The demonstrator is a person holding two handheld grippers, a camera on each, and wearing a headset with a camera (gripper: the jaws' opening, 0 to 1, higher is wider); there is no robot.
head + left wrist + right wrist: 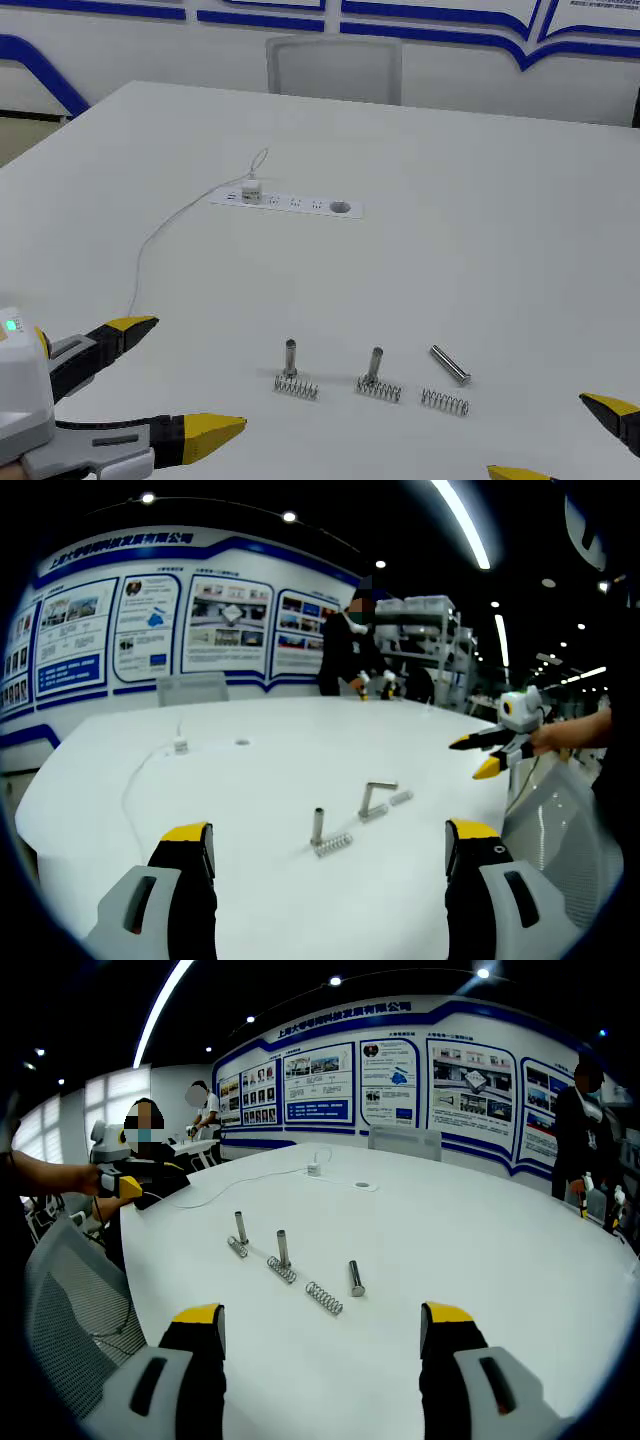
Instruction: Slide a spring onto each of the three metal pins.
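**Head view.** On the white worktop (pixel 480 250) we see three metal pins in a row. The left pin (pixel 290 355) and the middle pin (pixel 376 362) stand upright, while the right pin (pixel 450 365) lies on its side. One loose spring lies flat just in front of each pin: the left spring (pixel 296 387), the middle spring (pixel 378 390) and the right spring (pixel 444 402). The left gripper (pixel 199 372), at lower left, and the right gripper (pixel 537 433), at lower right, both have their yellow-tipped jaws spread wide and hold nothing. Each gripper is well apart from the parts. Farther back we note a power strip (pixel 290 203) with a charger (pixel 252 190) plugged in, and a chair (pixel 333 68) at the far edge.
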